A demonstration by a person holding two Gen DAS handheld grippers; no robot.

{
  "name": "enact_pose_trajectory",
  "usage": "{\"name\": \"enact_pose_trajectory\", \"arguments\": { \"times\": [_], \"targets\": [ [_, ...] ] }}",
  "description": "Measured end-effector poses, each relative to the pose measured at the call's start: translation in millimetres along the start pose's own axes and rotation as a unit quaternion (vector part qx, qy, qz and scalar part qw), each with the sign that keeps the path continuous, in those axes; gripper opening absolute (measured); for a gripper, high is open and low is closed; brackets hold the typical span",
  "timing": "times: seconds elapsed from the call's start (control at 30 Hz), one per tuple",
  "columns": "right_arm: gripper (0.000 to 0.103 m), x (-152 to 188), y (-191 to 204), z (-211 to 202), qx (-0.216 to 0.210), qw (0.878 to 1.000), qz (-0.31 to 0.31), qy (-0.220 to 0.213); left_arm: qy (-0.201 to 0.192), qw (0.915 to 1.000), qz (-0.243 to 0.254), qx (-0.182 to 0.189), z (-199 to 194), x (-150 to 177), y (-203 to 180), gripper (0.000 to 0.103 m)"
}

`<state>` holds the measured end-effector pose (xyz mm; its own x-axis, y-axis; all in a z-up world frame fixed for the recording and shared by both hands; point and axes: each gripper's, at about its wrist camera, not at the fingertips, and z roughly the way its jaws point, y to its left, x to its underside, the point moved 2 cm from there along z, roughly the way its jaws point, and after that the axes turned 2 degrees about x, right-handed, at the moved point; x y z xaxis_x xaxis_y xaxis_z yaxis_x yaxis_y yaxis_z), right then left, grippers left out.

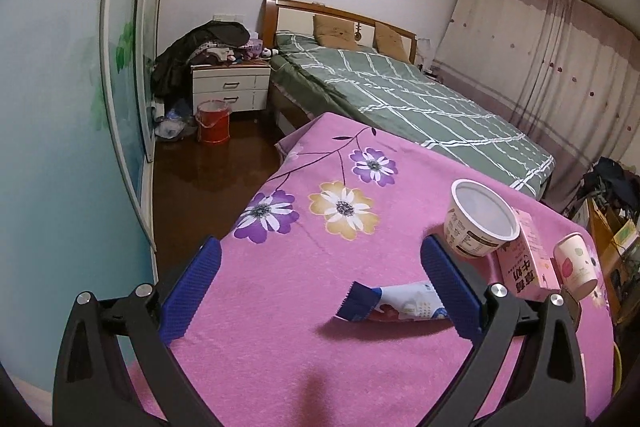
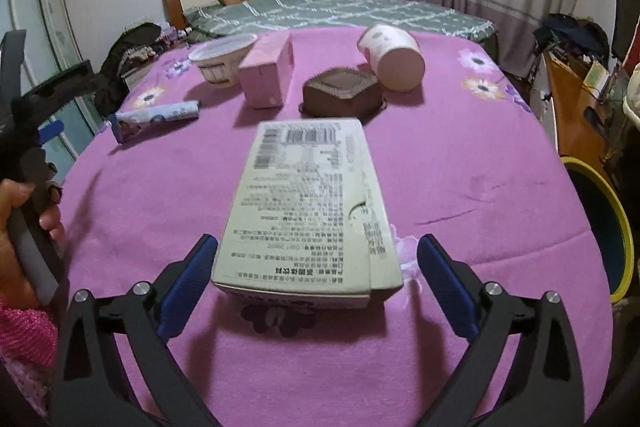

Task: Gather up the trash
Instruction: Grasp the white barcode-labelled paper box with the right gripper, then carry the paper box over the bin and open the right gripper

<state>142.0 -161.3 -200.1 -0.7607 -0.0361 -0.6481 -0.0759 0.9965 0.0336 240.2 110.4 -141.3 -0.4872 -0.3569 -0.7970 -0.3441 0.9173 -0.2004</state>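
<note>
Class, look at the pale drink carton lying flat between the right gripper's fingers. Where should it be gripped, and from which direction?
Grip the pale carton across its two long side faces at the near end, approaching level from the near edge. It lies flat, lengthwise between the open right gripper.

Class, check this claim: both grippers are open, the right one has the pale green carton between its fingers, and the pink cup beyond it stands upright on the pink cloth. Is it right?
One detail is wrong. The pink cup lies tipped on its side, as the right wrist view shows. The rest holds: the left gripper and right gripper are open, and the pale green carton sits between the right one's fingers on the pink cloth.
</note>
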Motion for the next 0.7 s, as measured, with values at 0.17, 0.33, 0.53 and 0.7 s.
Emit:
{"name": "enact_pose_trajectory", "arguments": {
  "times": [0.17, 0.33, 0.53, 0.7],
  "targets": [
    [0.08, 0, -4, -4, -0.016, 1.0, 0.004, -0.017, 0.001, 1.0, -0.001, 0.002, 0, 0, -1, 0.098],
    [0.068, -4, -14, -20, -0.034, 0.998, 0.014, -0.048, 0.0, 1.0, 0.003, 0.001, -1, 1, -2, 0.098],
    [0.068, -15, -26, -47, -0.046, 0.995, 0.014, -0.083, 0.001, 1.0, 0.005, 0.0, -1, 2, -4, 0.098],
    [0.068, -20, -53, -61, -0.04, 0.995, 0.022, -0.089, 0.001, 1.0, 0.006, 0.001, -1, 2, -5, 0.098]
  ]
}}
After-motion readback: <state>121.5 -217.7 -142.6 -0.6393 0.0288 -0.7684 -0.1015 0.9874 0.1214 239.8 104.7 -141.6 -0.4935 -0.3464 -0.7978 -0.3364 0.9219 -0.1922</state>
